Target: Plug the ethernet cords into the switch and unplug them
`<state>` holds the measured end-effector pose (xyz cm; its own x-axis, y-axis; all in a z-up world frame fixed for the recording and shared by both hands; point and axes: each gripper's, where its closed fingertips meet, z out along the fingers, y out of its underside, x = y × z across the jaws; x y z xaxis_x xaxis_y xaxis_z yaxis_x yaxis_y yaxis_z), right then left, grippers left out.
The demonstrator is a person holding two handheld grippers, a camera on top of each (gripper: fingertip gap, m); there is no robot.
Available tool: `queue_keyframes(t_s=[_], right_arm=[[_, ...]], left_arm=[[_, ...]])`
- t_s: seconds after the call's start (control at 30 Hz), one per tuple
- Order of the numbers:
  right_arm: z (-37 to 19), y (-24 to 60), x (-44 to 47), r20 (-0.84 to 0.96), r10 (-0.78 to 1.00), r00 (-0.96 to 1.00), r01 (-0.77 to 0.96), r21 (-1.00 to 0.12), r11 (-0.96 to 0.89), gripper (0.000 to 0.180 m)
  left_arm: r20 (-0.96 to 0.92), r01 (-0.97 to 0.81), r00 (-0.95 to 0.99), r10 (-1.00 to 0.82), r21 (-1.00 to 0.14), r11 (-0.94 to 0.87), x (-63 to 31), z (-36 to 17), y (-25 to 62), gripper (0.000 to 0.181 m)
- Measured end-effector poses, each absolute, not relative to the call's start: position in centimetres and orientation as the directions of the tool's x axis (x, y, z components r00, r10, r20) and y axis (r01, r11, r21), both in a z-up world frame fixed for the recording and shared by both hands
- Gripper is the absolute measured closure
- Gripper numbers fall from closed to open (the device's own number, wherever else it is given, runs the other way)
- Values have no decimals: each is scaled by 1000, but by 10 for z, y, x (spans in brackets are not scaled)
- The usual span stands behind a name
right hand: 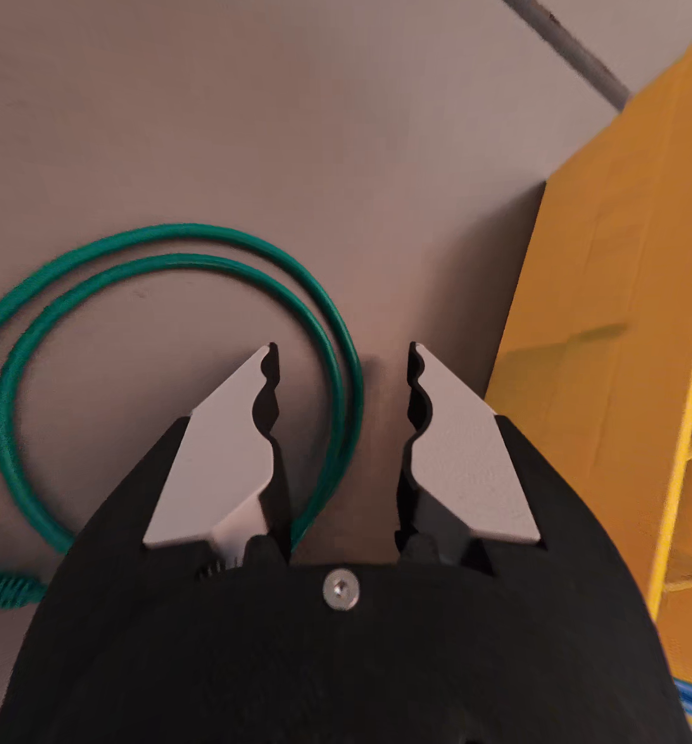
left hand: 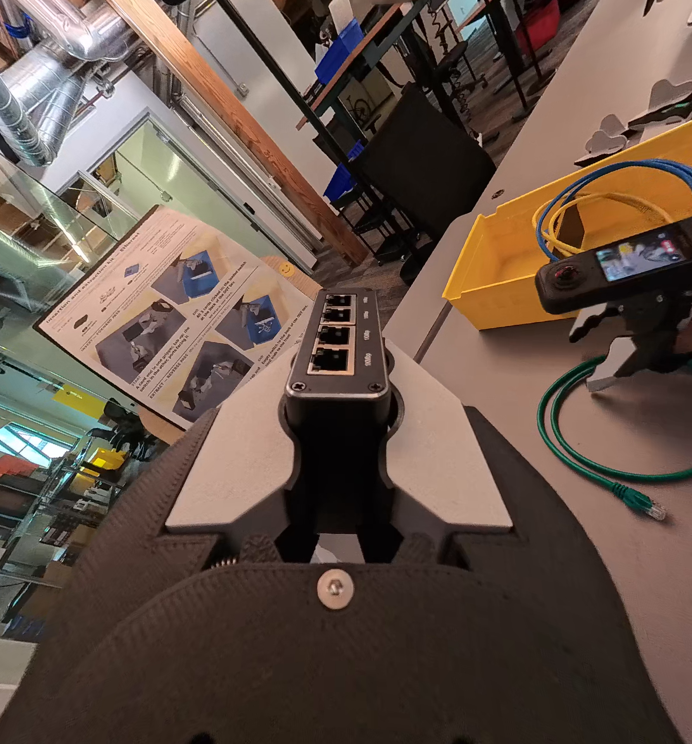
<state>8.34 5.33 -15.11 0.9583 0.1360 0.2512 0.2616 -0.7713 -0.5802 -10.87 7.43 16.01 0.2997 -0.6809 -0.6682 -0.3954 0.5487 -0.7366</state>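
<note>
My left gripper [left hand: 338, 358] is shut on a black ethernet switch [left hand: 337, 354], held above the table with its row of empty ports facing the camera. A green ethernet cord [left hand: 557, 435] lies coiled on the grey table, its plug [left hand: 642, 508] free. My right gripper [right hand: 343, 350] is open and empty, pointing down just above the green cord's loop [right hand: 328, 306]; part of the loop passes between its fingers. It also shows in the left wrist view [left hand: 634, 362], over the cord. Blue [left hand: 634, 173] and yellow [left hand: 602, 201] cords lie in a yellow bin [left hand: 493, 257].
The yellow bin's wall [right hand: 602, 282] stands close to the right of my right gripper. An instruction sheet [left hand: 163, 306] stands beyond the table's edge on the left. Grey spare finger parts [left hand: 634, 120] lie behind the bin. Desks and chairs stand farther off. Some 35 centimetres of space lies between my two pairs of fingers.
</note>
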Motion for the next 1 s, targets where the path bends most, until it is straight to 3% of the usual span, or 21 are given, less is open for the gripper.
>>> queue_keyframes(t_s=[0.1,0.27,0.37,0.5,0.6,0.67,0.8,1.0], right_arm=[[-159,46,90,198,126,972,216,-543,-811,122],[-164,39,71,57,264,963,252,-540,-803,174],[-127,45,58,12,299,954,236,-644,-728,175],[-13,58,77,249,254,934,348,-789,-505,175],[76,65,118,449,103,887,452,-804,-386,175],[117,69,148,490,26,872,465,-808,-361,175],[150,73,210,506,-73,859,444,-809,-386,174],[142,38,270,489,-156,858,376,-806,-457,174]], left_arm=[[-660,-382,303,-687,-745,546,-110,162,75,148],[-660,-383,303,-687,-745,546,-109,162,77,148],[-662,-377,305,-685,-744,551,-109,163,75,148],[-665,-374,308,-680,-742,556,-108,164,73,148],[-671,-385,303,-677,-736,557,-105,162,74,148],[-673,-395,298,-677,-732,555,-103,160,74,148],[-678,-408,291,-675,-727,553,-100,157,75,148],[-668,-404,295,-683,-735,545,-101,157,78,148]])
